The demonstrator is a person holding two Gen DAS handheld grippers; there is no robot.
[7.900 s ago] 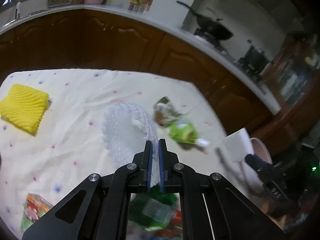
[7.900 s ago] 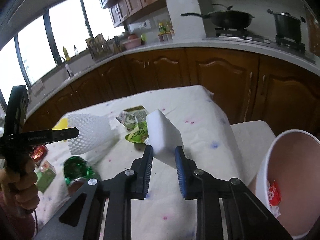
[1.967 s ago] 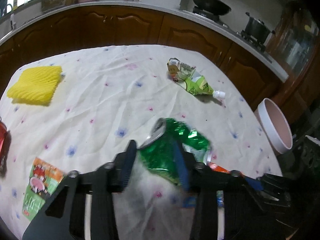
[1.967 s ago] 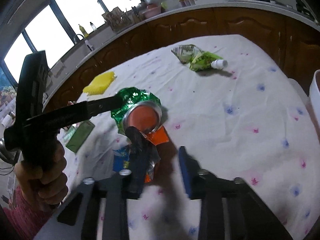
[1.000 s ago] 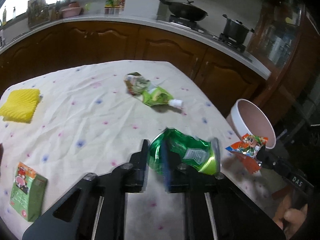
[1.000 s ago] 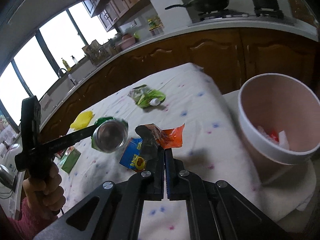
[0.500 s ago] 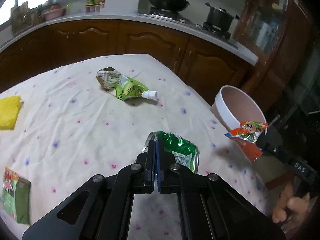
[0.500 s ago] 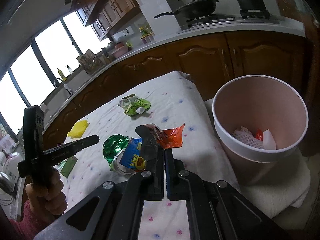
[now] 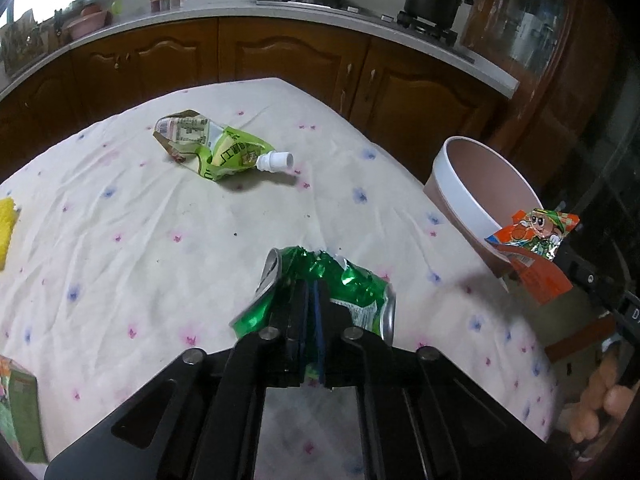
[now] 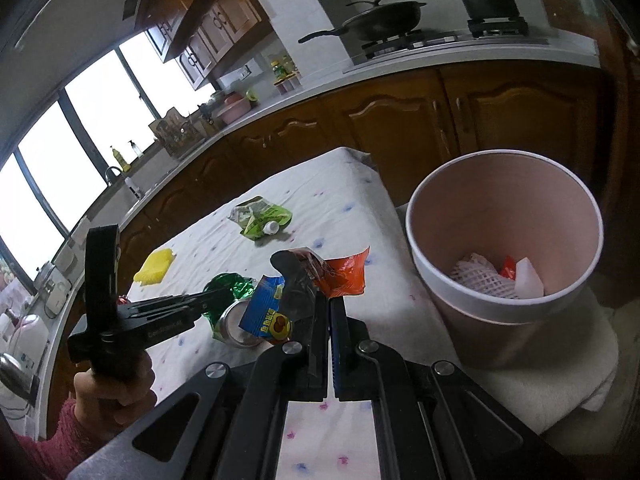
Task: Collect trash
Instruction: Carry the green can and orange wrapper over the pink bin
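We have the left gripper [image 9: 310, 292] with its jaws pinched tight on the crumpled wall of a crushed green can [image 9: 348, 292], near the tabletop's [image 9: 120, 208] edge that faces the bin; from the right wrist view the can [image 10: 230, 312] hangs at the tip of that gripper [image 10: 208, 300], its open end turned toward us. Whether it touches the flowered cloth we cannot tell.

Our right gripper [image 10: 326, 304] has its jaws pressed together on a crinkled orange snack wrapper [image 10: 344, 276], with a blue-and-yellow printed piece [image 10: 266, 314] just beside it on the same side as the can. In the left wrist view the wrapper [image 9: 532, 240] sits in front of the rim of the pink bin [image 9: 468, 196].

The bin [image 10: 500, 312] stands off the tabletop's corner on a white towel [image 10: 560, 376] and holds white foam netting [image 10: 480, 276] and other scraps. A green spouted pouch [image 9: 216, 148] lies toward the far edge of the tabletop, and a yellow foam pad [image 10: 154, 266] near the edge away from the bin.
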